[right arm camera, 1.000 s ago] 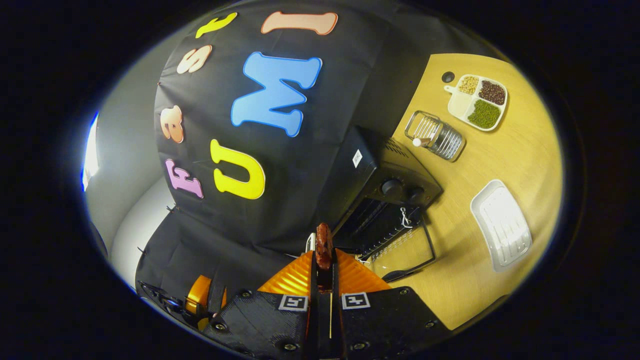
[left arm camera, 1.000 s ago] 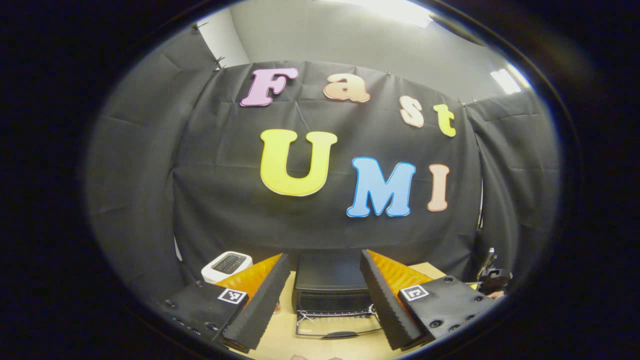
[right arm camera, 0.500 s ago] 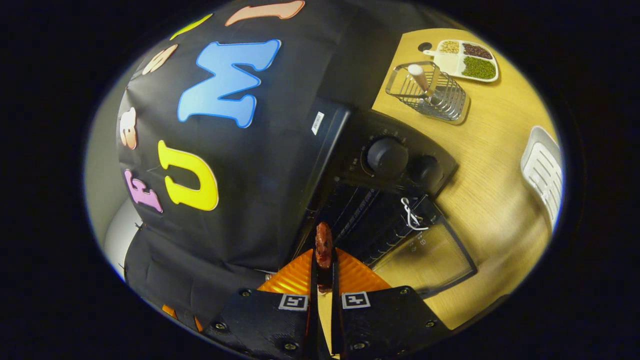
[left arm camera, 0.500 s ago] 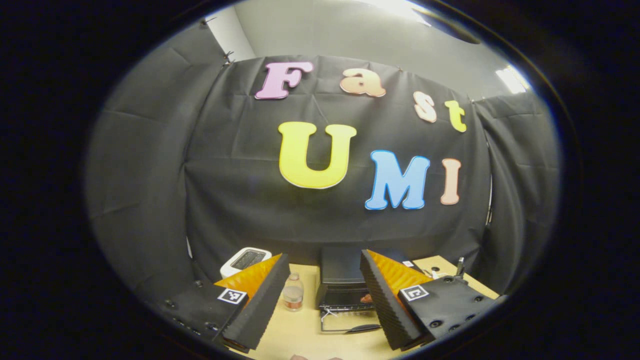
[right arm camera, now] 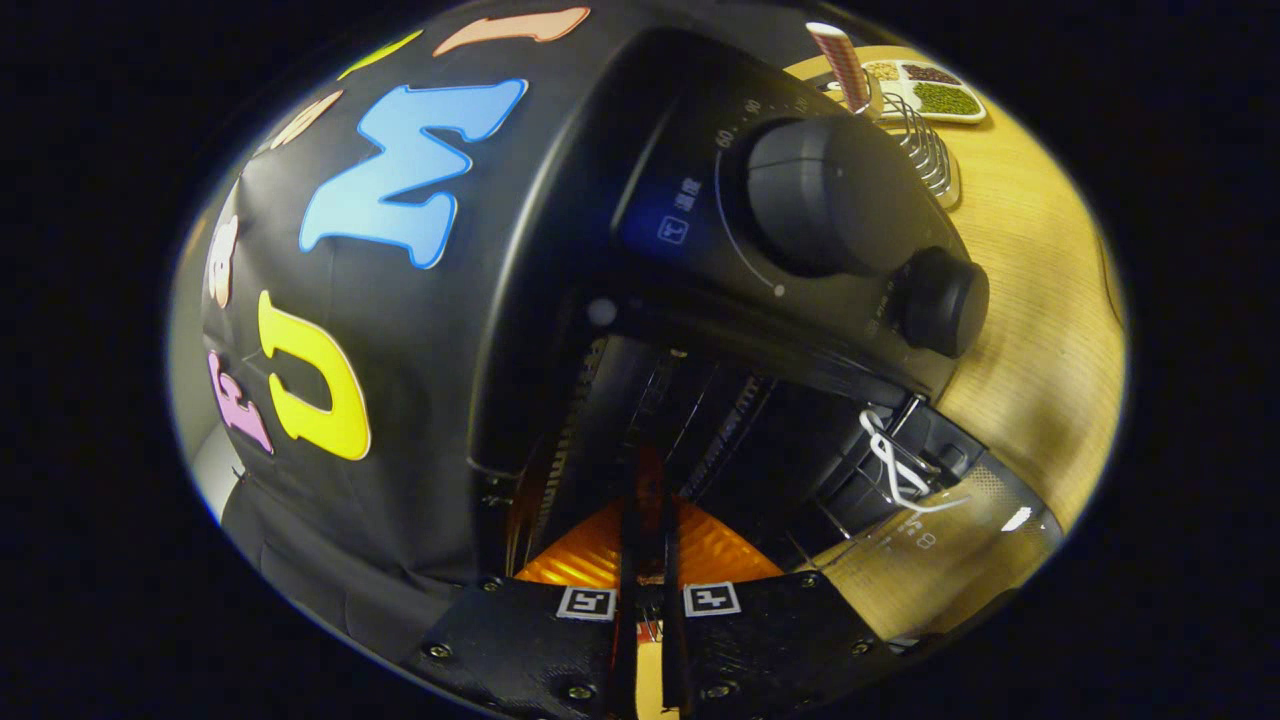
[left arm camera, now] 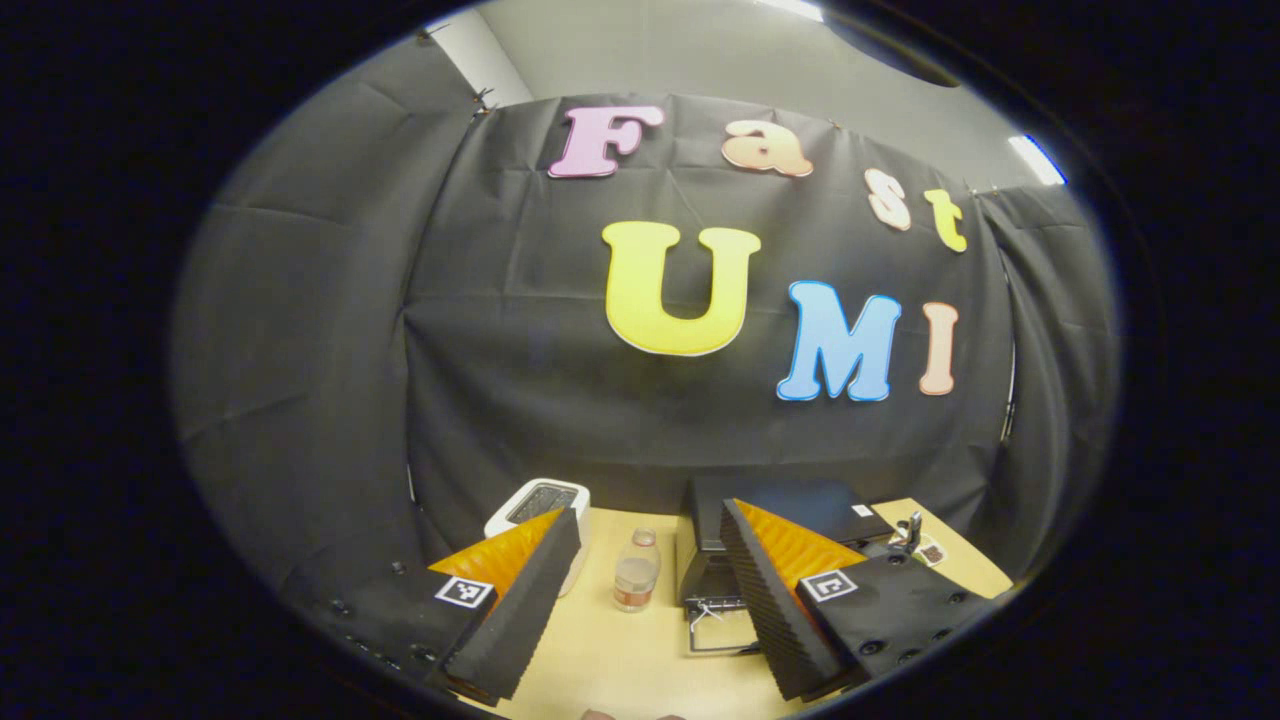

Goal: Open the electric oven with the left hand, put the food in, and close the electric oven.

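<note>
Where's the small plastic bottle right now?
In the left gripper view, the bottle stands upright on the wooden table, between the white toaster on its left and the open black oven on its right.

A staged recording booth stood here, dressed as a small kitchen rather than a real home. Black cloth [left arm camera: 300, 330] hung in creased panels as walls, pinned at the top, with a plain pale room wall [left arm camera: 680, 50] and ceiling lights [left arm camera: 1035, 160] above it. Ahead of the left gripper [left arm camera: 650, 610], a light wood counter [left arm camera: 600, 660] carried a white toaster [left arm camera: 535, 505], a small bottle [left arm camera: 635, 572] and a black electric oven [left arm camera: 790, 510] with its door down. Beyond the right gripper [right arm camera: 648, 520], past the oven's knobs [right arm camera: 830, 195], stood a wire rack [right arm camera: 925, 150] and a divided dish of dried beans [right arm camera: 925, 90].
</note>
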Tool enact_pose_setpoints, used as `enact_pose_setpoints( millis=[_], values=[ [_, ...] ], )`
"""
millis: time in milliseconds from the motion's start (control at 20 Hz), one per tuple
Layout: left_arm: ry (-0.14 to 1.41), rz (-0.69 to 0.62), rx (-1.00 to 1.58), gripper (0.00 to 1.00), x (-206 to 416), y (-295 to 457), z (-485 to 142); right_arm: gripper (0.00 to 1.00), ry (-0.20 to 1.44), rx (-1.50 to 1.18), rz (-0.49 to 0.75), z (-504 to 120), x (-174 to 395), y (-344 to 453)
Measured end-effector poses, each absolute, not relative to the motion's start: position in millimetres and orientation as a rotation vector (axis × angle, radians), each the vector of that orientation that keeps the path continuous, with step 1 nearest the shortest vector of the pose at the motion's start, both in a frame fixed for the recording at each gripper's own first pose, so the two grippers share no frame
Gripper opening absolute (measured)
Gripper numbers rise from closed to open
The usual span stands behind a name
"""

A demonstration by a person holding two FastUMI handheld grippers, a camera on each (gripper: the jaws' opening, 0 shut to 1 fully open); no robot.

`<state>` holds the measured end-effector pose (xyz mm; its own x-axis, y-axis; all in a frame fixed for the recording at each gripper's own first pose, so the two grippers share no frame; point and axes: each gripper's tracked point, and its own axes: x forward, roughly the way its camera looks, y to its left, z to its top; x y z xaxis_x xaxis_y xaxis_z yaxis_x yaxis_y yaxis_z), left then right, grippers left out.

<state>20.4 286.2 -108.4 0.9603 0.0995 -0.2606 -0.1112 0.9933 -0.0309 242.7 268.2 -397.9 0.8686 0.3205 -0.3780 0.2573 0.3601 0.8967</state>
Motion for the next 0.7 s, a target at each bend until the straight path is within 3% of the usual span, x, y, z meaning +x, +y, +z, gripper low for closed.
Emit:
enact_pose_setpoints(
  millis=[200,350,500,550,650,700],
  values=[
    [0.27,0.093,-0.048,1.0,25.9,290.4,-114.2,0.19,0.596,1.173,-0.05,-417.9,246.9,257.9],
    [0.267,0.063,-0.064,0.98,33.0,283.3,-114.8,0.35,0.634,1.091,-0.053,-417.7,239.6,256.8],
    [0.261,0.023,-0.064,1.0,45.0,270.6,-116.9,0.42,0.659,0.957,-0.022,-405.6,226.3,260.2],
    [0.258,0.007,-0.067,1.0,48.3,264.8,-116.4,0.61,0.659,0.895,-0.022,-400.6,218.5,257.3],
    [0.251,-0.023,-0.075,0.96,52.1,255.9,-114.4,0.75,0.654,0.798,-0.024,-394.3,207.5,247.0],
    [0.246,-0.036,-0.078,0.91,54.4,251.3,-114.6,0.75,0.66,0.762,-0.021,-392.0,199.9,242.8]
  ],
)
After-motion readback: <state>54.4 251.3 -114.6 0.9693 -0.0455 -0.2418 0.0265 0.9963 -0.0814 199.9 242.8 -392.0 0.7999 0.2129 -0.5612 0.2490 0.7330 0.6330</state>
